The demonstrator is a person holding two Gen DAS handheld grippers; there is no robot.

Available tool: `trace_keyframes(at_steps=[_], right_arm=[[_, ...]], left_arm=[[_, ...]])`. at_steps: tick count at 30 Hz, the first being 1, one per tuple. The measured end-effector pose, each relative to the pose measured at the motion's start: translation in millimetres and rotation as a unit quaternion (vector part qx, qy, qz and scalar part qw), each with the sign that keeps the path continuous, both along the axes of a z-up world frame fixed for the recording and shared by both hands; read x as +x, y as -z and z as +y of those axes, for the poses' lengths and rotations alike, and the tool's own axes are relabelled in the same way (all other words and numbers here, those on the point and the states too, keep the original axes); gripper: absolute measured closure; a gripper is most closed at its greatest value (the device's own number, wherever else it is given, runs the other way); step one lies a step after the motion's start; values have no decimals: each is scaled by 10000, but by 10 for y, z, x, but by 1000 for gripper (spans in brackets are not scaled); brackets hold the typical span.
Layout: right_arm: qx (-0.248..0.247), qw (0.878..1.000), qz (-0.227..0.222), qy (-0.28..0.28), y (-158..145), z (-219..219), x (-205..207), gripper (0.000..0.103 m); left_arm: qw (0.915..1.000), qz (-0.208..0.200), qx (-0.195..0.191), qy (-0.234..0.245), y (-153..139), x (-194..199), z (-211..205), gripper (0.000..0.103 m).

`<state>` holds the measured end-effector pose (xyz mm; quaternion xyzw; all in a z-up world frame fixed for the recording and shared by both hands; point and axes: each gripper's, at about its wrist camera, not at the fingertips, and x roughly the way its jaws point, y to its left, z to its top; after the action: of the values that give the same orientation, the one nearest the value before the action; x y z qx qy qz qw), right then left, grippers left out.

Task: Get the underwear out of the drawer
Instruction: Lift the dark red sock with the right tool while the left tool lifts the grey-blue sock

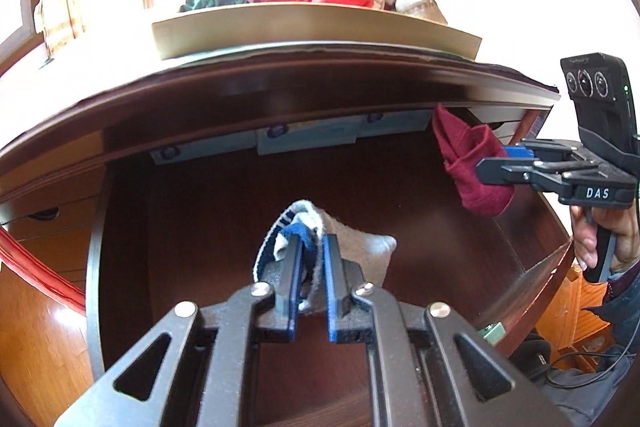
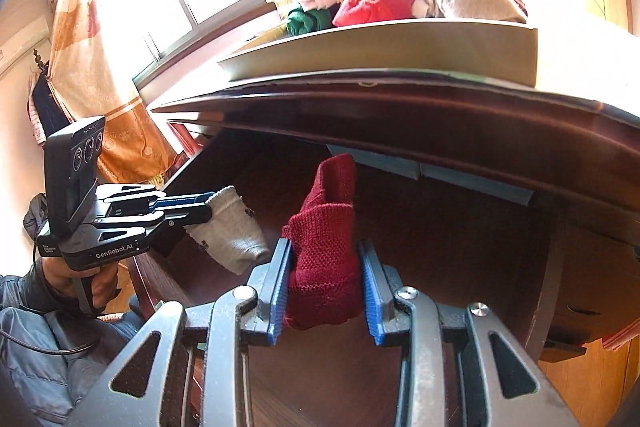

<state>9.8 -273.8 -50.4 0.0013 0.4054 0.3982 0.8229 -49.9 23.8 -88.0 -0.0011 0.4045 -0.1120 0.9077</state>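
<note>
A grey garment with a blue-and-white striped band hung bunched at the lower centre of the left wrist view, pinched tight between the blue pads of the left gripper and held above the dark floor of the open drawer. At the right edge of that view a folded dark red knit piece hung from the right gripper, whose pads pressed on both sides of its thick fold — the jaws stood wider only because the bundle is bulky. Both pieces looked clear of the drawer floor, probably lifted for carrying to the shallow box of red, green and pale clothes at the upper centre, on the cabinet top.
</note>
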Motion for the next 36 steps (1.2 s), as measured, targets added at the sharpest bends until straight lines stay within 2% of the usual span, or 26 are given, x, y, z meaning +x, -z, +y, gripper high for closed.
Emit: trace_keyframes(at_steps=[17,29,36], right_arm=[[244,9981,-572,16,-120,-267,-260,68],[446,9918,-1195,29,-233,-441,-514,68],[483,9902,-1305,100,-333,-483,-508,68]], left_arm=[[9971,-679,168,-293,-137,-110,66,96],[9922,-1135,183,-479,-336,-165,151,96],[9888,-1381,163,-538,-542,-181,217,96]])
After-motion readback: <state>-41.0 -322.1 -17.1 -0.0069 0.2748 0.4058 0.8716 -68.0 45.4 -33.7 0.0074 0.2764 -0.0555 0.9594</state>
